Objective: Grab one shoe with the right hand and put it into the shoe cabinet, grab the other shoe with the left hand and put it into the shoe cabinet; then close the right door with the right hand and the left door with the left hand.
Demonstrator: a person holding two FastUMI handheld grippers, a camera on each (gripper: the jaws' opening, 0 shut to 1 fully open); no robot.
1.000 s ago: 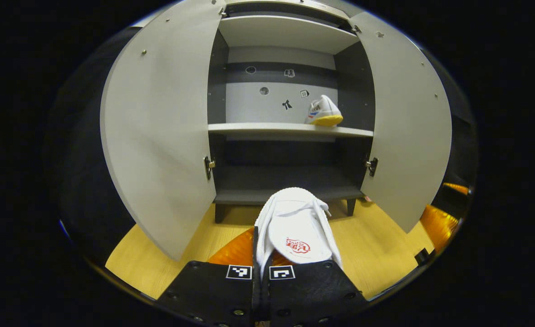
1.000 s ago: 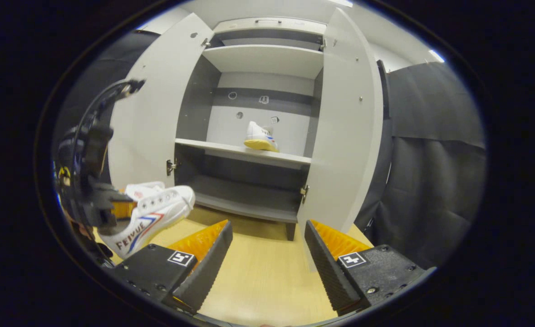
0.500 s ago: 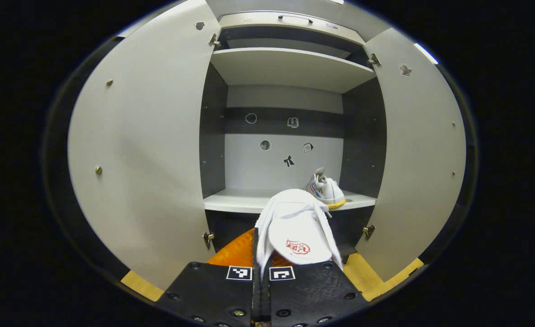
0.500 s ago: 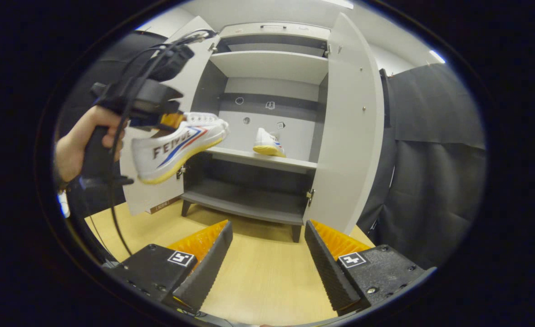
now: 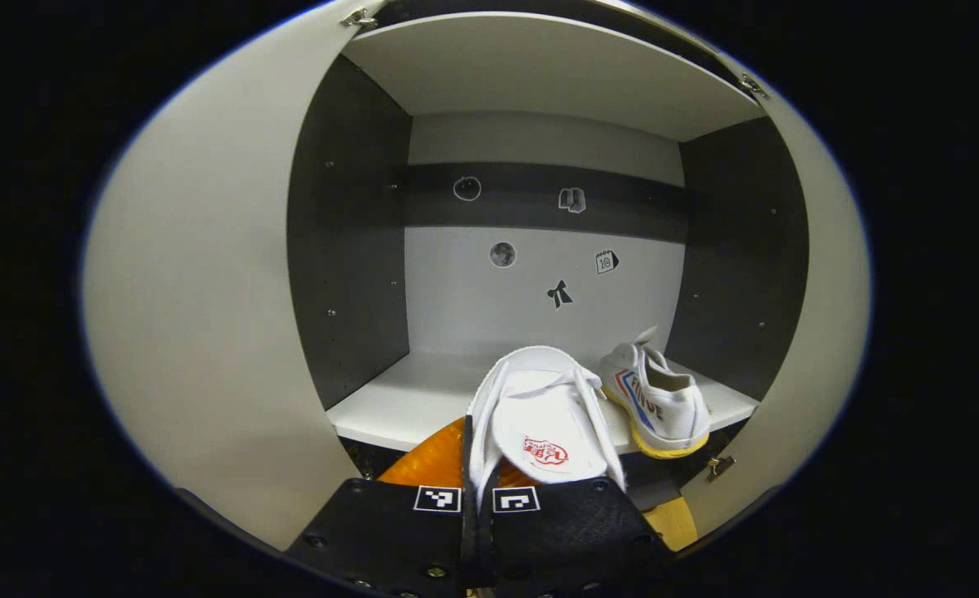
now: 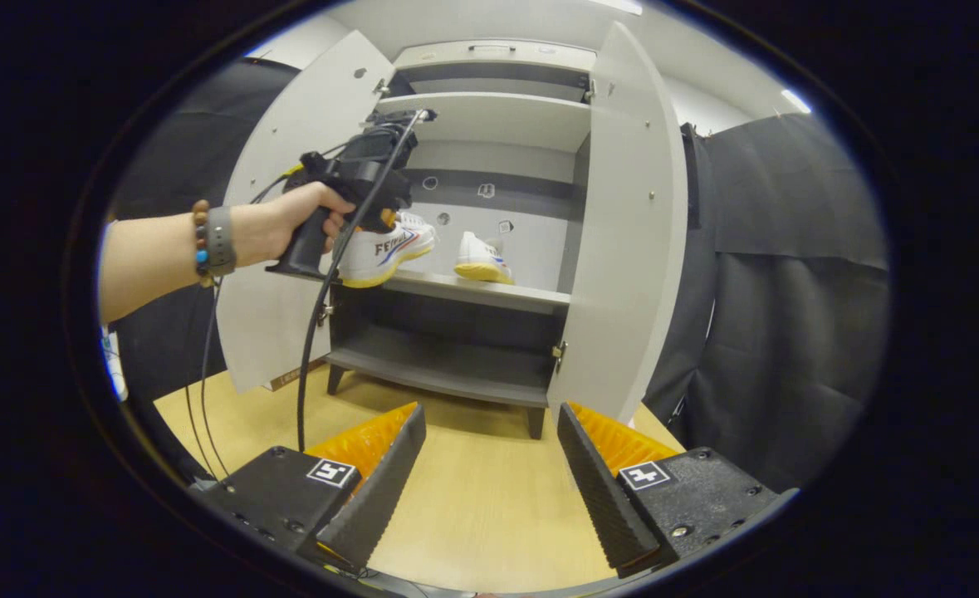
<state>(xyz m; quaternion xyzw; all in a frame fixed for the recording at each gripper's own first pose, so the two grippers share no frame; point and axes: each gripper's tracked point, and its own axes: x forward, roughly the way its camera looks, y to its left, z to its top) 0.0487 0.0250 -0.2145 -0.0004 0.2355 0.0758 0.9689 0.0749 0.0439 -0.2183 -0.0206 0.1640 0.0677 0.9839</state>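
Shoe (image 5: 539, 415) between left gripper (image 5: 477, 498) fingers (image 5: 431, 453)

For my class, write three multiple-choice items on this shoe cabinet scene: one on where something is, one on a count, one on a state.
1. Where does the shoe already put away rest?
A. on the floor
B. on the middle shelf, toward its right end
C. on the top shelf

2. How many shoes are in the scene?
A. one
B. two
C. three

3. How do the cabinet doors stand?
A. both open
B. both shut
C. left shut, right open

Answers:
1. B: it sits on the middle shelf near the right wall, seen in both views.
2. B: one rests on the shelf, and the carried shoe is clamped in the left gripper.
3. A: the left door and the right door both swing wide from the cabinet in the right gripper view, while the right gripper hangs open and empty over the floor.
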